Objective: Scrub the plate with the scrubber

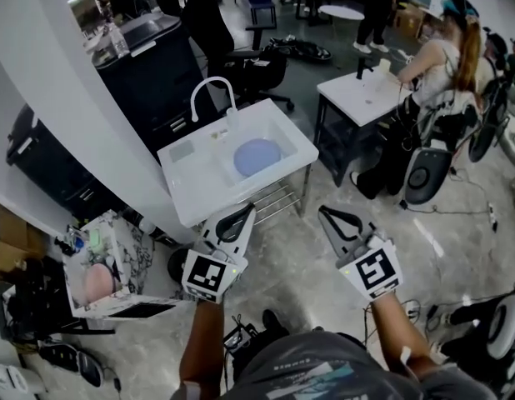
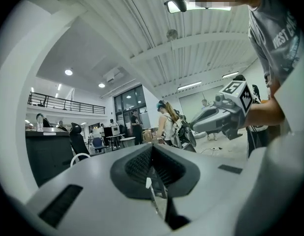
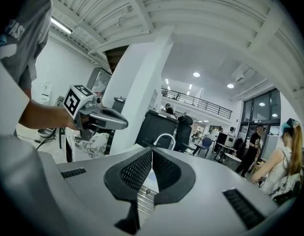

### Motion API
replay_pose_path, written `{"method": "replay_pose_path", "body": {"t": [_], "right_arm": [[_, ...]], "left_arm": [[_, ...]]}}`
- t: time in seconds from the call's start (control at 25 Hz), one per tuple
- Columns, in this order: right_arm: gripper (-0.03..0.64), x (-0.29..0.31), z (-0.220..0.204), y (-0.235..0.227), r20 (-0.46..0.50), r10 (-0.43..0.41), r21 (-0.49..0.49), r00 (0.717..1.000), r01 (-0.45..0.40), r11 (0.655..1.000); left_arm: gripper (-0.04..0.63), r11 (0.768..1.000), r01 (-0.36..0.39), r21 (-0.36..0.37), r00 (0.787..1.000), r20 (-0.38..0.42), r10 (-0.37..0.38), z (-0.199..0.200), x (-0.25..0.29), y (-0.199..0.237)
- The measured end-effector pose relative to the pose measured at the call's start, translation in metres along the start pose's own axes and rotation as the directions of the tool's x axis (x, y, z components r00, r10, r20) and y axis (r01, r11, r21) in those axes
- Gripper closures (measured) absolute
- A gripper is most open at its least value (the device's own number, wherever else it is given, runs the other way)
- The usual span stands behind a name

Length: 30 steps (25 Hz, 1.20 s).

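Note:
A round blue plate (image 1: 257, 157) lies in the basin of a white sink unit (image 1: 301, 148) with a curved white faucet (image 1: 212, 88). A pale flat pad (image 1: 183, 150) rests on the sink's left ledge; I cannot tell whether it is the scrubber. My left gripper (image 1: 245, 213) and right gripper (image 1: 326, 213) are held in the air in front of the sink, short of its near edge, tips pointing towards it. Both are shut with nothing in them. The left gripper view shows its own shut jaws (image 2: 152, 147) and the right gripper (image 2: 226, 113). The right gripper view shows its own shut jaws (image 3: 152, 151) and the left gripper (image 3: 99, 117).
A white column (image 1: 91, 98) rises left of the sink, with a black cabinet (image 1: 153, 65) and office chair (image 1: 232, 52) behind. A person sits at a small white table (image 1: 366, 94) to the right. A white crate (image 1: 103, 269) of items stands at lower left.

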State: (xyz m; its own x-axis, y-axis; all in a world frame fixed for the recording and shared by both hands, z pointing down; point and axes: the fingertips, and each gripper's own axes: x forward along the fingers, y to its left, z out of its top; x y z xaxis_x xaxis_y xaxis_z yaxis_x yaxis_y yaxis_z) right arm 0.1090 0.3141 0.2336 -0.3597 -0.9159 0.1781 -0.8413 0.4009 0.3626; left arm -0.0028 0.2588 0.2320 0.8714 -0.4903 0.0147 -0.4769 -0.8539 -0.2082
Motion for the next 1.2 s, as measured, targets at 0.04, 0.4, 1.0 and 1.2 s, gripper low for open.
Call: {"method": "replay_pose_path", "body": {"t": [0.04, 0.4, 1.0, 1.2], "right_arm": [[0.586, 0.009, 0.002, -0.001, -0.002, -0.008, 0.000, 1.000, 0.008, 1.000], [0.586, 0.058, 0.014, -0.009, -0.025, -0.066, -0.002, 0.998, 0.066, 0.998], [0.586, 0.122, -0.014, -0.065, -0.043, -0.023, 0.029, 0.999, 0.024, 0.999], [0.586, 0.148, -0.023, -0.101, -0.004, 0.034, 0.039, 0.999, -0.034, 0.999]], "left_arm": [[0.592, 1.000, 0.007, 0.002, 1.000, 0.002, -0.007, -0.002, 0.002, 0.009], [0.592, 0.997, 0.067, -0.023, 0.998, 0.006, -0.067, -0.015, 0.017, 0.060], [0.592, 0.999, 0.034, -0.041, 0.999, -0.032, -0.035, -0.048, 0.081, 0.114], [0.592, 1.000, -0.011, -0.028, 0.998, -0.063, 0.009, -0.051, 0.122, 0.129]]}}
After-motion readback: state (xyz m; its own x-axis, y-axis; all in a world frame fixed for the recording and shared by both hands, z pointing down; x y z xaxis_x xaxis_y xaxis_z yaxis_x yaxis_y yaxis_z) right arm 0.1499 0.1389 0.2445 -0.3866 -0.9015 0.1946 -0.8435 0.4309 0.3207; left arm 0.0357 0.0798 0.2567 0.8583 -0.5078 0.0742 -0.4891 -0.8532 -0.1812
